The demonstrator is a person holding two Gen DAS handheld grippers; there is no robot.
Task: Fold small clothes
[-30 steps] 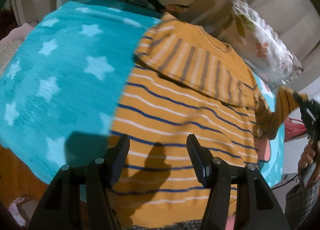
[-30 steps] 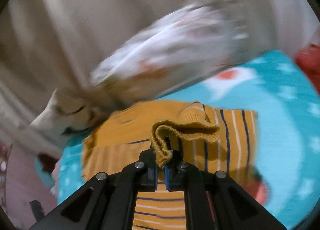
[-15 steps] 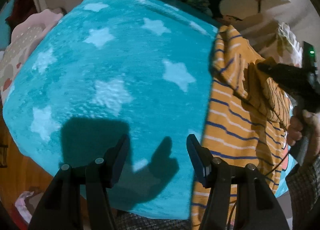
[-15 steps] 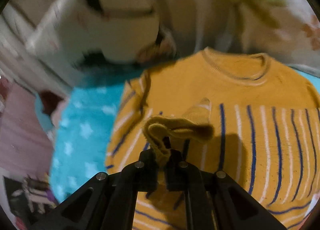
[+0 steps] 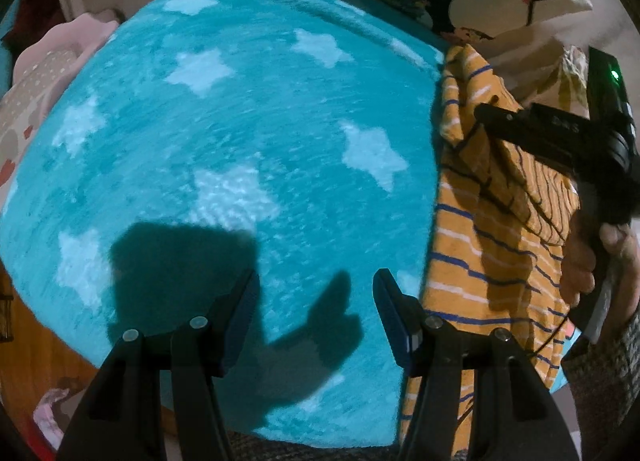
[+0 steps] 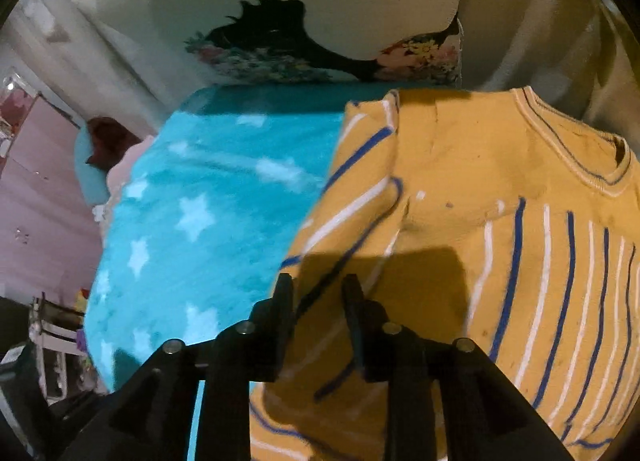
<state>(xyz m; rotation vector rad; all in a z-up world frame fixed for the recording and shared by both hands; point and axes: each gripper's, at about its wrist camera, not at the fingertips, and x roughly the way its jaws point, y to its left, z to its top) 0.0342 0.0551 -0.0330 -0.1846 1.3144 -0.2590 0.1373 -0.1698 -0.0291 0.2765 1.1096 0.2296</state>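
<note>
Nearest your left hand, the left gripper hangs with its jaws standing apart and nothing between them, above bare blanket, and its shadow falls on the pile just ahead.

Item: teal blanket with pale stars, spread over the bed and filling most of the left wrist view.

Item: mustard striped sweater, lying on the blanket's right part as your left camera sees it, its left edge just beside your left gripper's right finger. Blue and white stripes cross the body; the plain yoke and ribbed collar lie at the far end. One sleeve is folded in across the front.

Item: right gripper, low over the sweater's left side. Its jaws are opening; striped cloth shows in the gap, but the pads do not press on it. Whether the cloth there is the sleeve or the body, the blur makes hard to say.

Item: your right hand, wrapped round that gripper's handle at the left camera's right edge, a checked cuff below it.

Farthest: a cream pillow with a dark floral print at the head of the blanket, and a pink cloth off its far left corner.
</note>
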